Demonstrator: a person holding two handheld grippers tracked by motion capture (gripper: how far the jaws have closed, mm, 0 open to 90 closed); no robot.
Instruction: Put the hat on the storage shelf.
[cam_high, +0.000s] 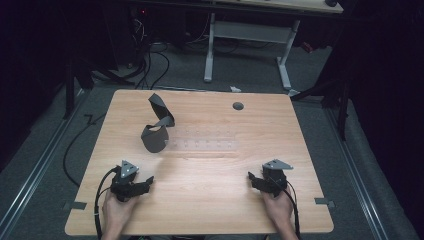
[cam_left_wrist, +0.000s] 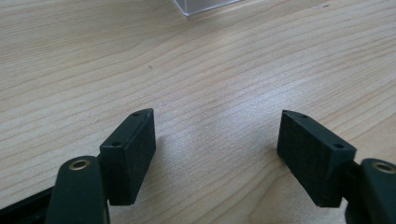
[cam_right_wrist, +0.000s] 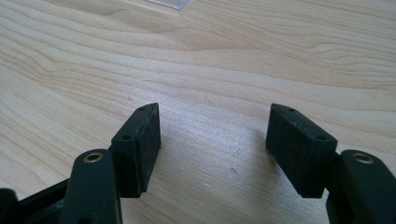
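Observation:
My left gripper (cam_high: 146, 182) rests near the front left of the wooden table (cam_high: 210, 200), held by a hand, jaws open with nothing between them. In the left gripper view its jaws (cam_left_wrist: 217, 123) stand wide apart just above bare wood. My right gripper (cam_high: 252, 178) rests near the front right, also hand-held and open; in the right gripper view the space between its jaws (cam_right_wrist: 215, 119) holds nothing. A dark grey curled, strap-like object (cam_high: 157, 127) stands at the table's back left. A clear plastic piece (cam_high: 202, 144) lies flat beside it, near the middle.
A round grey grommet (cam_high: 238, 106) sits in the table's back right. A corner of the clear plastic (cam_left_wrist: 201, 5) shows at the top of the left gripper view. Another desk's white legs (cam_high: 285, 65) and cables (cam_high: 150, 65) stand on the floor beyond the table.

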